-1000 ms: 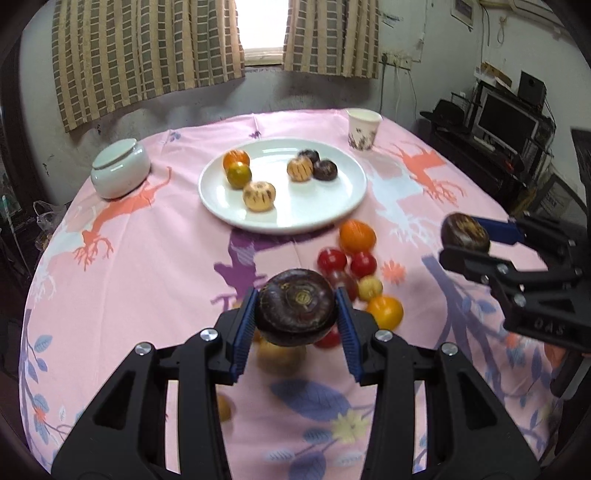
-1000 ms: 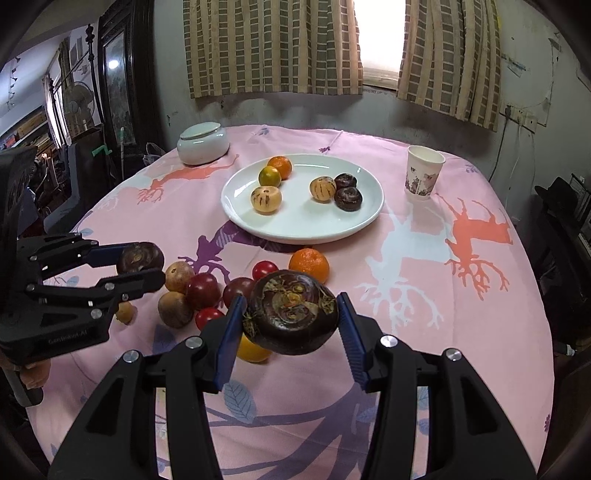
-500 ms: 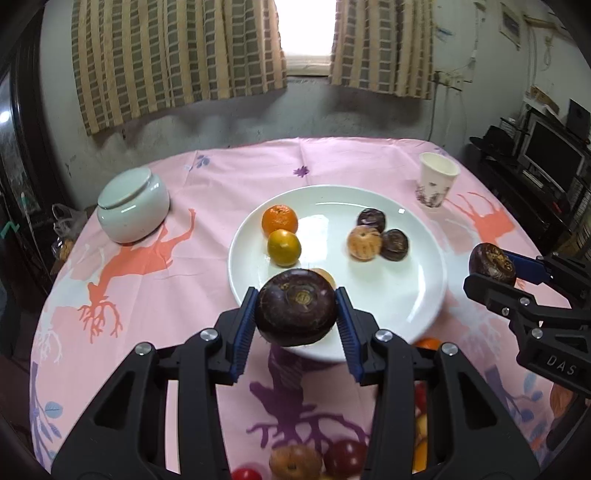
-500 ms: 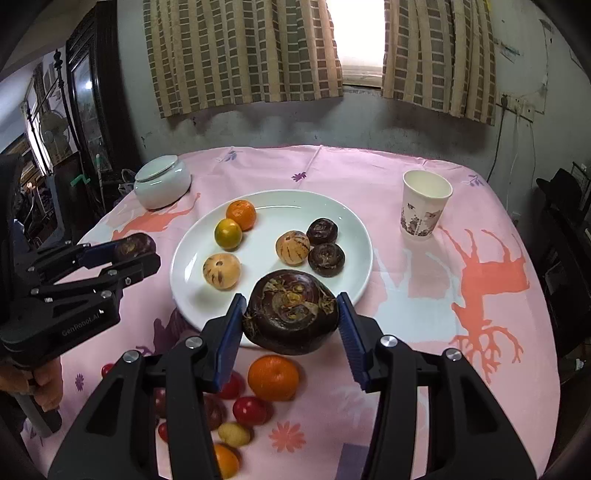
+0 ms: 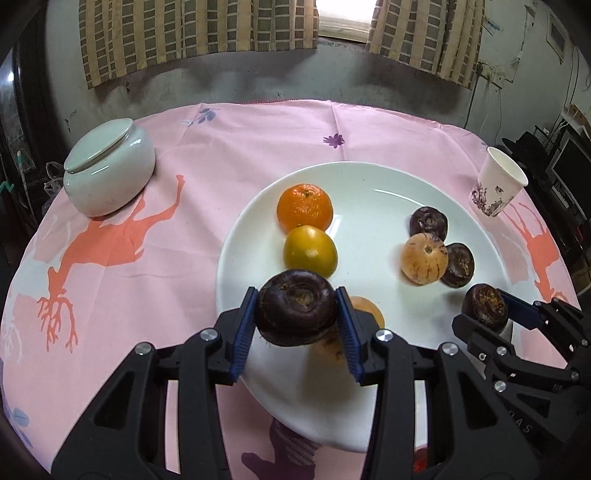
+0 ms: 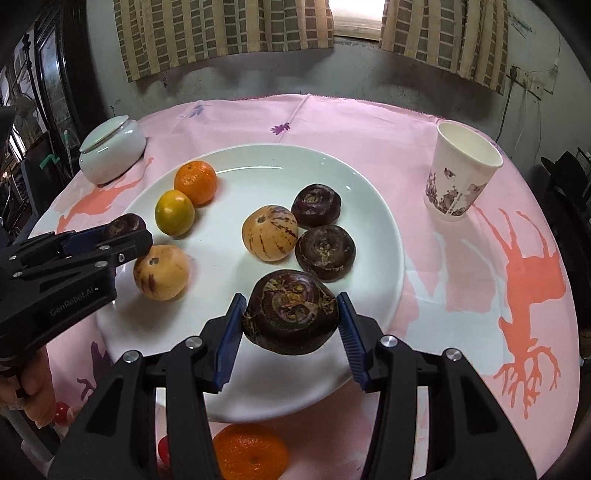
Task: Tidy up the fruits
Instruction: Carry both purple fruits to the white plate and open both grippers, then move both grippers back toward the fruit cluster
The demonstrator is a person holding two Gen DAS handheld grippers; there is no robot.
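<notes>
Lidded white jar [image 5: 109, 173] far left on pink tablecloth [image 5: 229, 147]; paper cup [image 6: 461, 173] far right

Dim daylight is admitted through the window [image 5: 343, 16] above the plate [image 5: 369, 177], where glare is seen; edges are bowed and darkened.

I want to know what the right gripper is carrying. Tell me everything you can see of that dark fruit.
The dark fruit is round, flattened, deep purple-brown and glossy, with a ringed, rough tan patch on top and small dry bits at its rim. The right gripper clamps it between blue ribbed jaws, held above the near part of the white plate, just in front of two similar dark fruits.
</notes>
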